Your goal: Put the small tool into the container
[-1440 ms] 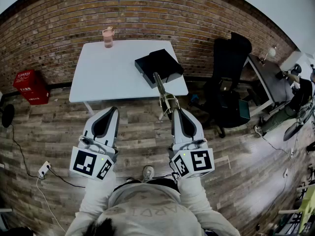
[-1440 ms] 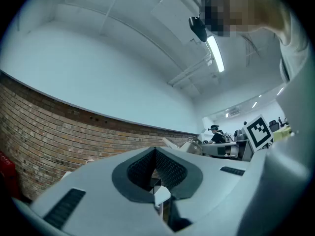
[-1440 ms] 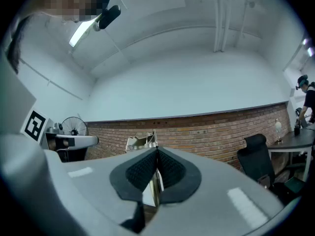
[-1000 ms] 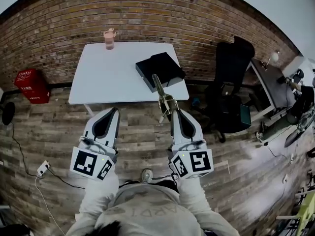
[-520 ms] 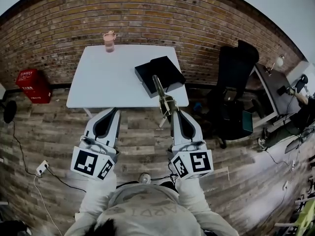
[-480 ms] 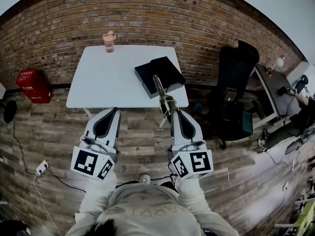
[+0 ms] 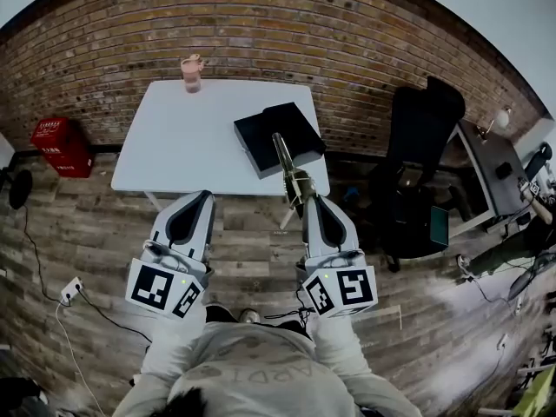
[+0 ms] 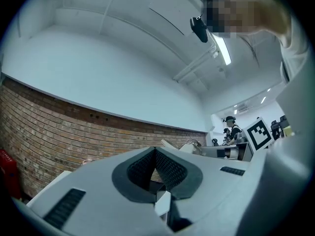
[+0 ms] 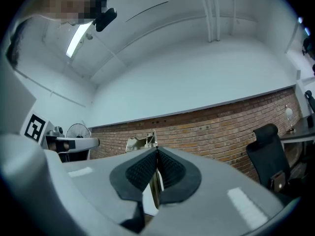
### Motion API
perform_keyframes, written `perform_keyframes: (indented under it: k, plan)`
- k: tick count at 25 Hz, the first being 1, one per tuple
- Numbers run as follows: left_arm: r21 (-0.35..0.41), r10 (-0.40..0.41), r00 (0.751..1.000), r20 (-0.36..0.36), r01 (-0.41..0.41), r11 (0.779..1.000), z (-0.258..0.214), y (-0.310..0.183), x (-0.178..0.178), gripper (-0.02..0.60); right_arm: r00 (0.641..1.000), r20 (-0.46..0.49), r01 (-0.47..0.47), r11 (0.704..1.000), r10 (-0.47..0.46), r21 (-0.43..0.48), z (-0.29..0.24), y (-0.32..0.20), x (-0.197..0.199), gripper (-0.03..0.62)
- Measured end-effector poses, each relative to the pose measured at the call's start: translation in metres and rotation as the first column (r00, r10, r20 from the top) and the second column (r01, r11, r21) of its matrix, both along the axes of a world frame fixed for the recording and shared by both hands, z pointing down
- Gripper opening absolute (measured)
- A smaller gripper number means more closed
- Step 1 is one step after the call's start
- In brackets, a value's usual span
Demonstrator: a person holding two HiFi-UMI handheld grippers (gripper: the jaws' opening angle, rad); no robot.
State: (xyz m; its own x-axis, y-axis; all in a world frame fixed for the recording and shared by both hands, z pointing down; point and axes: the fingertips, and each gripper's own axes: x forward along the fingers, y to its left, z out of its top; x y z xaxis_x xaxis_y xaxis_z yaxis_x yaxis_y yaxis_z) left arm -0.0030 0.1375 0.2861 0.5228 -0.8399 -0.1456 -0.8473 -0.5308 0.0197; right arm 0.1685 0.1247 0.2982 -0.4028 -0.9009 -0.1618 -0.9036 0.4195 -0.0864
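Observation:
In the head view a black box-shaped container (image 7: 259, 142) lies at the right front of a white table (image 7: 182, 137). My right gripper (image 7: 308, 197) is shut on a slim metallic tool (image 7: 286, 163) that sticks out forward. In this view the tool's tip overlaps the container's front edge. The right gripper view shows the tool (image 9: 142, 142) rising past the right gripper (image 9: 157, 149). My left gripper (image 7: 201, 195) is held beside it, short of the table's front edge. In its own view the left gripper (image 8: 155, 150) is shut, nothing between its pads.
A pink cup (image 7: 190, 73) stands at the table's far edge by the brick wall. A red crate (image 7: 54, 145) sits on the floor at the left. A black office chair (image 7: 419, 146) and a desk stand to the right. Cables and a power strip (image 7: 68, 290) lie at the lower left.
Both grippers and the person have come forward toward the table, which now sits nearer and lower in view. The tool's tip has reached the container's front edge. The grip is unchanged.

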Motion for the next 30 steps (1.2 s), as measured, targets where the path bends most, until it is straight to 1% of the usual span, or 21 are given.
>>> perform_keyframes:
  k: [6,13,21,30]
  plan:
    - [-0.011,-0.008,1.0,0.005,0.008,1.0,0.005,-0.013,0.004,0.005,1.0,0.013,0.005,1.0,-0.005,-0.01,0.007,-0.014,0.005,0.012]
    - [-0.018,0.01,1.0,0.002,-0.01,1.0,0.008,-0.049,0.0,0.006,1.0,0.017,-0.017,1.0,0.017,-0.01,0.01,-0.046,0.003,0.012]
    - [-0.015,0.052,0.999,0.008,-0.052,0.999,0.007,-0.108,-0.01,0.005,0.998,0.018,-0.055,0.998,0.055,-0.005,0.009,-0.098,-0.007,0.012]
    - [-0.024,0.105,0.994,0.019,-0.105,0.994,0.008,-0.183,-0.023,0.005,0.994,0.019,-0.107,0.994,0.108,-0.019,0.013,-0.164,-0.021,0.012]
